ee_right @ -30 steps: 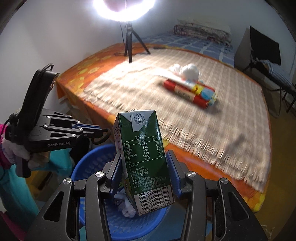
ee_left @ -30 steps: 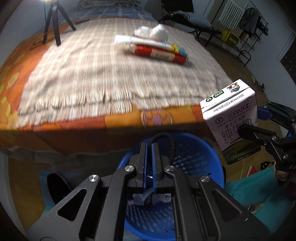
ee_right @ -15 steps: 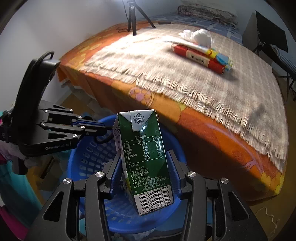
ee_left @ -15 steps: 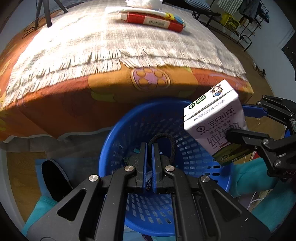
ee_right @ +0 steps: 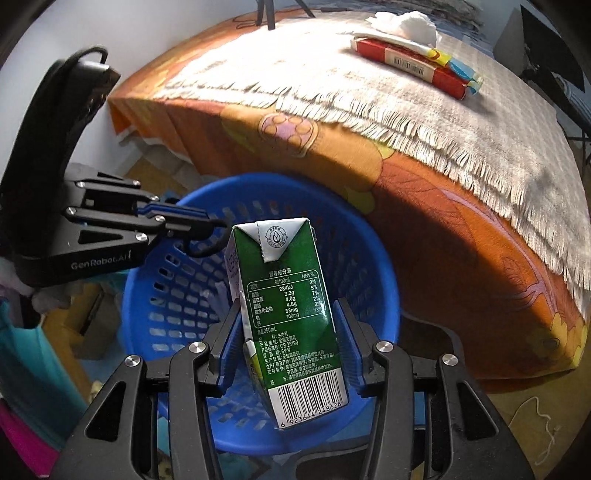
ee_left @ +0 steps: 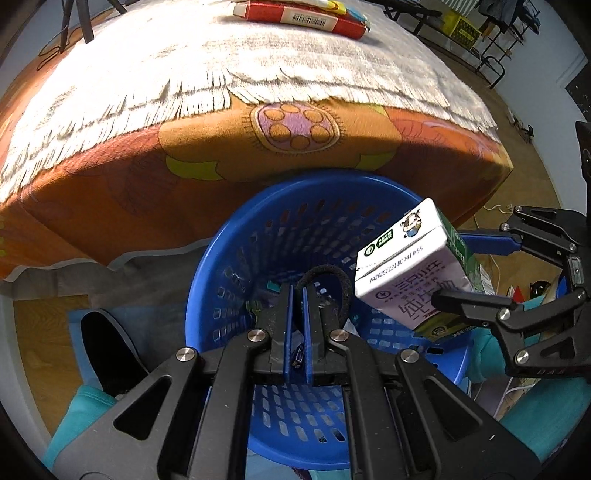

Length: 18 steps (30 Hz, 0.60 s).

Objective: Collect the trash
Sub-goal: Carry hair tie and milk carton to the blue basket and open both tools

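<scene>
A: Item one?
B: Green-and-white rectangular milk carton (ee_right: 291,314), clamped between the blue pads of the right gripper (ee_right: 290,347), tilted, above the open mouth of the round blue perforated plastic basket (ee_right: 159,295).

A: Item two?
B: Black elastic hair loop (ee_left: 332,284), pinched in the fully closed left gripper (ee_left: 297,295), also over the basket; in the left wrist view the carton hung at that gripper's three o'clock.

A: Basket contents?
B: Small scraps at the bottom, too dim to name.

A: Surroundings?
B: Orange patterned bedspread (ee_left: 221,162) at the basket's twelve o'clock, overlaid with a beige fringed woven blanket (ee_right: 424,85). On the blanket lay a red flat box with a barcode (ee_right: 410,66), a crumpled white tissue (ee_right: 406,20) touching its far side, and a yellow-and-blue wrapper (ee_right: 460,72) along it.
</scene>
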### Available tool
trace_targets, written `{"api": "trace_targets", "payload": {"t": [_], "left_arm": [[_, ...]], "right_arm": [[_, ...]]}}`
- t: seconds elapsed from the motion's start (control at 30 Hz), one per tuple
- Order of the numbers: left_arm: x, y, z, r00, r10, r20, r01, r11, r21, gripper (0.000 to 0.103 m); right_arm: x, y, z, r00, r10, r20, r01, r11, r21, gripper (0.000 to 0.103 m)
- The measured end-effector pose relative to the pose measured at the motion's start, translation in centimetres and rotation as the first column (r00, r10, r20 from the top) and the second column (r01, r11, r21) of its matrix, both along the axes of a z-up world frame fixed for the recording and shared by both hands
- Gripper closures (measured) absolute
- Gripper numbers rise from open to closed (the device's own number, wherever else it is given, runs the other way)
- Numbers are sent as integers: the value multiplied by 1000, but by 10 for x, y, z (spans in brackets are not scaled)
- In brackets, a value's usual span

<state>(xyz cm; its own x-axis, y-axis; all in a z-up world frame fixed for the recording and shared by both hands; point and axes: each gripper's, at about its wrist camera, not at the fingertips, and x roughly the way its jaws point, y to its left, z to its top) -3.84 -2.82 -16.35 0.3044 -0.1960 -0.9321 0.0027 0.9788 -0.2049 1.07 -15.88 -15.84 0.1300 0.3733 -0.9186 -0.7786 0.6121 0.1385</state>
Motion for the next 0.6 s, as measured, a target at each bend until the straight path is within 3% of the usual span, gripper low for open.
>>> {"api": "trace_targets", "payload": {"t": [0.23, 0.37, 0.43, 0.47, 0.53, 0.6], "left_arm": [[4, -1, -7, 1000, 0, -26, 0, 1000, 8, 99], [5, 0, -9, 999, -1, -34, 2, 1000, 8, 99], [4, 0, -12, 999, -1, -39, 2, 1000, 10, 96], [5, 0, -13, 999, -1, -43, 1, 1000, 8, 93], [4, 2, -13, 999, 2, -40, -2, 1000, 1, 60], [2, 2, -10, 1000, 5, -18, -5, 1000, 3, 52]], "right_arm": [[1, 2, -12, 999, 0, -36, -1, 1000, -20, 56], [1, 1, -12, 999, -6, -46, 6, 1000, -2, 44], [2, 0, -11, 999, -15, -46, 15, 1000, 3, 44], [3, -1, -12, 999, -19, -46, 19, 1000, 3, 44], [4, -2, -11, 999, -26, -46, 26, 1000, 3, 43], [5, -3, -10, 998, -34, -46, 35, 999, 5, 43]]}}
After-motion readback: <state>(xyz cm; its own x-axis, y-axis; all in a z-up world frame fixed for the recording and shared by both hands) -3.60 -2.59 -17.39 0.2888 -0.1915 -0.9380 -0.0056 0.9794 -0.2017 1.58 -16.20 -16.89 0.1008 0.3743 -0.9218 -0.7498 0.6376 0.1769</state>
